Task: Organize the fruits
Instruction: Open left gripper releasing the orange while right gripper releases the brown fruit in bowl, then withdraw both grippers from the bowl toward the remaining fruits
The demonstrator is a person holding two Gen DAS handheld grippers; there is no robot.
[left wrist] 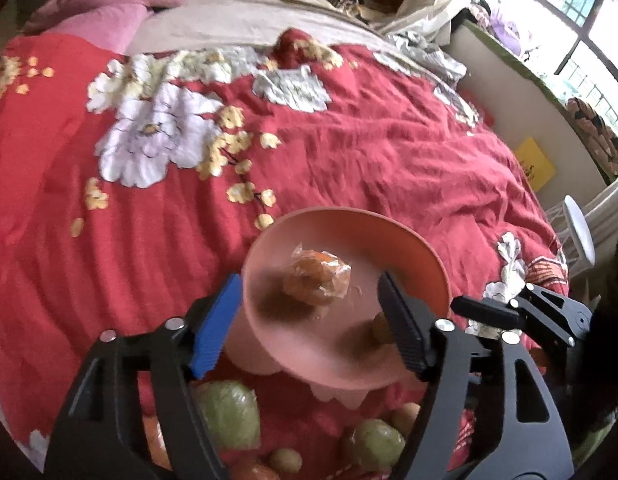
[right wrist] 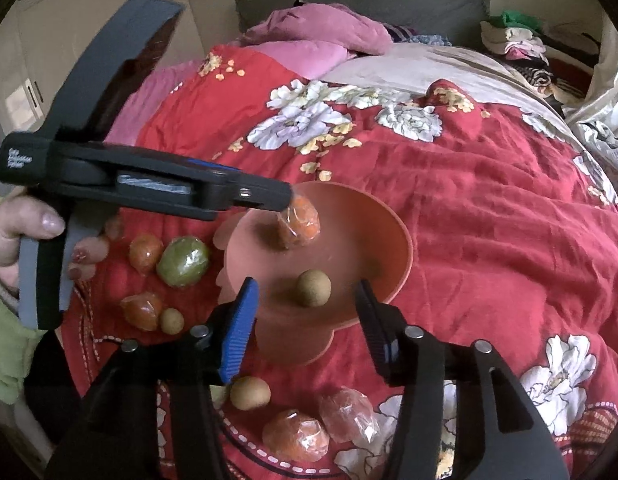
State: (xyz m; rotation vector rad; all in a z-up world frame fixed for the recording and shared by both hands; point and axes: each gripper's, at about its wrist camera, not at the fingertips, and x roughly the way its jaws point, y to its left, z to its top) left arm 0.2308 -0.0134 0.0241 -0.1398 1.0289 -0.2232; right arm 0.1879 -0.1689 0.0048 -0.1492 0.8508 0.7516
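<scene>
The left-wrist view is smeared by motion blur, so the wrapped orange [left wrist: 317,280] in the pink footed bowl [left wrist: 421,248] reads only as an orange lump under crinkled plastic. A small brown fruit [left wrist: 382,329] beside it is half hidden behind the dark right finger [left wrist: 405,332] of the left gripper [left wrist: 309,324]. Fruit at the bottom edge is cut off by the gripper frame: a wrapped green fruit [left wrist: 229,412] and a second green one [left wrist: 375,444] show only in part.

In the right-wrist view the left gripper [right wrist: 285,196] reaches in from the left, held by a hand [right wrist: 25,232] with painted nails; its tip sits against the wrapped orange [right wrist: 301,222], which lies over the bowl [right wrist: 393,240]. Whether it rests on the bowl floor cannot be told. The left gripper's fingers stand spread wide, pinching nothing.

The right gripper [right wrist: 305,320] hovers low over the bowl's near rim, fingers spread apart and empty, with the round brown fruit [right wrist: 313,288] lying in the bowl between them.

On the red floral quilt [right wrist: 489,216] left of the bowl lie a wrapped green fruit [right wrist: 183,262], two wrapped oranges [right wrist: 145,252] [right wrist: 142,311] and a small brown fruit [right wrist: 171,321]. Nearer the camera lie another brown fruit [right wrist: 249,392] and two more wrapped pieces [right wrist: 297,434] [right wrist: 351,410].
</scene>
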